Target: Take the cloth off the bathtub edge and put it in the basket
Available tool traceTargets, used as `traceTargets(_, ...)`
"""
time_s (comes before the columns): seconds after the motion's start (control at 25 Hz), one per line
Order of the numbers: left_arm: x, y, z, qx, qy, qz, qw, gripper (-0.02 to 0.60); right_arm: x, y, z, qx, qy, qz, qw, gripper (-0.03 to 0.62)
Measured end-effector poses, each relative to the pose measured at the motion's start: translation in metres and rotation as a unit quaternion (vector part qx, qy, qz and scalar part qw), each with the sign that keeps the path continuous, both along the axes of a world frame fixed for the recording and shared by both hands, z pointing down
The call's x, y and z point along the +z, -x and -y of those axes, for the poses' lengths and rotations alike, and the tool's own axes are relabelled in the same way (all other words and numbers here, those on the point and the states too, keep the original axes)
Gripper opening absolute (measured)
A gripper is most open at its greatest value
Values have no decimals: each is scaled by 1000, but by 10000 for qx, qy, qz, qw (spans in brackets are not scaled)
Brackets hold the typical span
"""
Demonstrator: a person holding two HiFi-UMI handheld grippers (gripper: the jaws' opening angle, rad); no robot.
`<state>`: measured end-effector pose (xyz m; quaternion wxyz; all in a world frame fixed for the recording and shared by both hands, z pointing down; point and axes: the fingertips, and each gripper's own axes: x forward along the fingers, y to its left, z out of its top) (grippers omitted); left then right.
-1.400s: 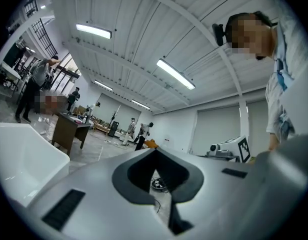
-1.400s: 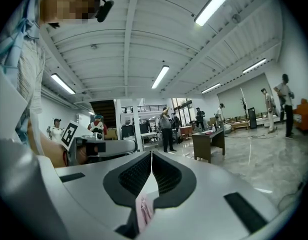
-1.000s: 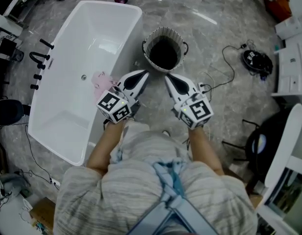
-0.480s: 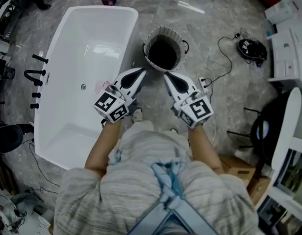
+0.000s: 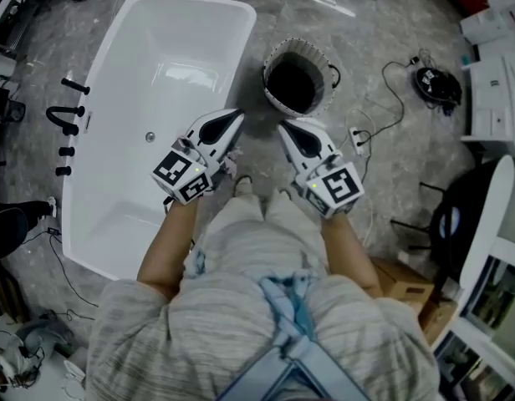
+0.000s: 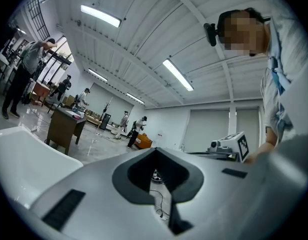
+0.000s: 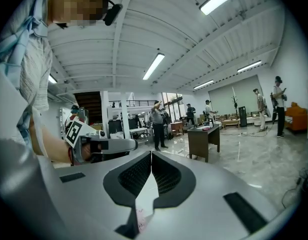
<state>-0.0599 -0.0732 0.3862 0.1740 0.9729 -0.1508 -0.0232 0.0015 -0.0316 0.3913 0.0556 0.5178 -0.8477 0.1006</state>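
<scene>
The white bathtub (image 5: pixel 115 215) lies at the left of the head view. The round woven basket (image 5: pixel 278 98) stands on the floor by its far right corner, dark inside. My left gripper (image 5: pixel 232 120) hovers over the tub's right rim with its jaws shut and empty. My right gripper (image 5: pixel 284 129) is beside it, pointing at the basket, also shut with nothing held. The left gripper covers the spot on the rim where the pink cloth lay, so the cloth is hidden in the head view. Low in the right gripper view, a pale scrap with pink marks (image 7: pixel 140 219) shows through the jaw gap.
Black taps (image 5: pixel 67 112) line the tub's left rim. A cable and power strip (image 5: pixel 359 138) lie right of the basket, with a round black device (image 5: pixel 430 86) beyond. A cardboard box (image 5: pixel 401 279) and a dark chair (image 5: pixel 458 232) stand at the right. People stand far off.
Both grippers and the person have moved along the tub, still shut and side by side. The pink cloth, seen on the rim beside the left gripper earlier, is now covered by it.
</scene>
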Motion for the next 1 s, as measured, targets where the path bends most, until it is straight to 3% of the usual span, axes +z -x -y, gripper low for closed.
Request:
traceTargets(0.16,7,22,10,-211,37,19,9998,2,4,19,5,-406,27,87,9991,3)
traceTargets(0.4,25,54,24,-602,146,130,9980,2,12,66,10,-1600,101,245,9868,3)
traceTargets(0.68,64,76,35,-933,311,344,9946,2,62,92,25,-2126,617,200,9750,3)
traceTargets(1.0,126,100,39,-910,499,922,9903,2,135,125,37,-2661,1161,78,9569,13)
